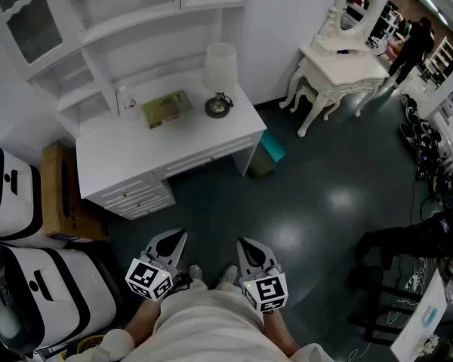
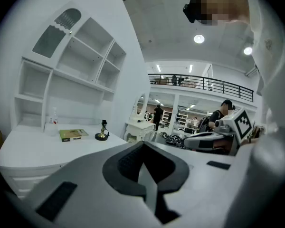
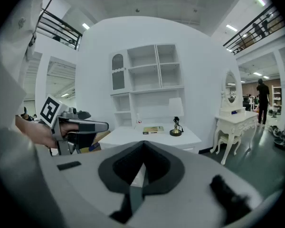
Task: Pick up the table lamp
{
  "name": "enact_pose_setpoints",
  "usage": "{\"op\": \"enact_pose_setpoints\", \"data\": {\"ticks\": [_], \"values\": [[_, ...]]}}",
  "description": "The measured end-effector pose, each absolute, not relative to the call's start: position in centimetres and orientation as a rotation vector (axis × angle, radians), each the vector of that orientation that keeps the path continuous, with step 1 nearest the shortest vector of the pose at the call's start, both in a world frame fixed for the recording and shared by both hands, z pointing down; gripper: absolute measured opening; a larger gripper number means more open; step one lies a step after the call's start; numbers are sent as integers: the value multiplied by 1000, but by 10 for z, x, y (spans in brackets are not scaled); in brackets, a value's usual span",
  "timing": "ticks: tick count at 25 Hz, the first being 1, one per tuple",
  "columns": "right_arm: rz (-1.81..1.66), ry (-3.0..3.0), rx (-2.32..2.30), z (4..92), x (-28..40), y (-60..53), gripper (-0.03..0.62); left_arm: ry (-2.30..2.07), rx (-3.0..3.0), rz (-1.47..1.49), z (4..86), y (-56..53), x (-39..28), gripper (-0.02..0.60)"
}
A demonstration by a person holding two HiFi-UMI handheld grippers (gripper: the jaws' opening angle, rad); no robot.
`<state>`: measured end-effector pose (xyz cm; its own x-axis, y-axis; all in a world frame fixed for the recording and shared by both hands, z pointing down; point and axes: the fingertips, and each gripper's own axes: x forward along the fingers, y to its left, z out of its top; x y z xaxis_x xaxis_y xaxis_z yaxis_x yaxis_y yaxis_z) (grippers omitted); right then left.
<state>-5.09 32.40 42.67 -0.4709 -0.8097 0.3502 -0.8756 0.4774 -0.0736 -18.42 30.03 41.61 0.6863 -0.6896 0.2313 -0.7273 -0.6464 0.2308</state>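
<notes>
Well back from the white desk (image 1: pixel 158 145), the person holds both tools close to the body, out over the dark floor. The left gripper (image 1: pixel 174 241) has its fingers pressed together with nothing between them, and the left gripper view shows them meeting at the tip. The right gripper (image 1: pixel 251 249) is likewise closed and empty. Both point toward the desk, tipped slightly downward.

The table lamp (image 1: pixel 220 78) stands on the desk toward its far right corner, well apart from either gripper. It is upright, its long axis vertical: the round brass-coloured base rests on the desktop and the white shade sits on top. A green book (image 1: pixel 166 108) lies flat just to its left, and a small clear bottle (image 1: pixel 126 100) stands further left, by the shelf unit. In the right gripper view the lamp (image 3: pixel 175 122) appears straight ahead above the closed fingers.
</notes>
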Motion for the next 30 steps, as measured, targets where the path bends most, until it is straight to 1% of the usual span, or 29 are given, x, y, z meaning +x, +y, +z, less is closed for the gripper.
{"op": "enact_pose_setpoints", "data": {"ticks": [8, 11, 15, 25, 30], "values": [[316, -2473, 1441, 418, -52, 331, 11, -1112, 2587, 196, 419, 307, -181, 8], [353, -2485, 1465, 418, -48, 331, 11, -1107, 2589, 203, 420, 309, -177, 8], [435, -2505, 1496, 420, -37, 332, 11, -1110, 2584, 212, 421, 311, -170, 8], [454, -2513, 1458, 436, -2, 334, 11, -1145, 2572, 241, 430, 316, -137, 8], [481, -2506, 1433, 446, 10, 328, 11, -1170, 2535, 268, 438, 319, -132, 8]]}}
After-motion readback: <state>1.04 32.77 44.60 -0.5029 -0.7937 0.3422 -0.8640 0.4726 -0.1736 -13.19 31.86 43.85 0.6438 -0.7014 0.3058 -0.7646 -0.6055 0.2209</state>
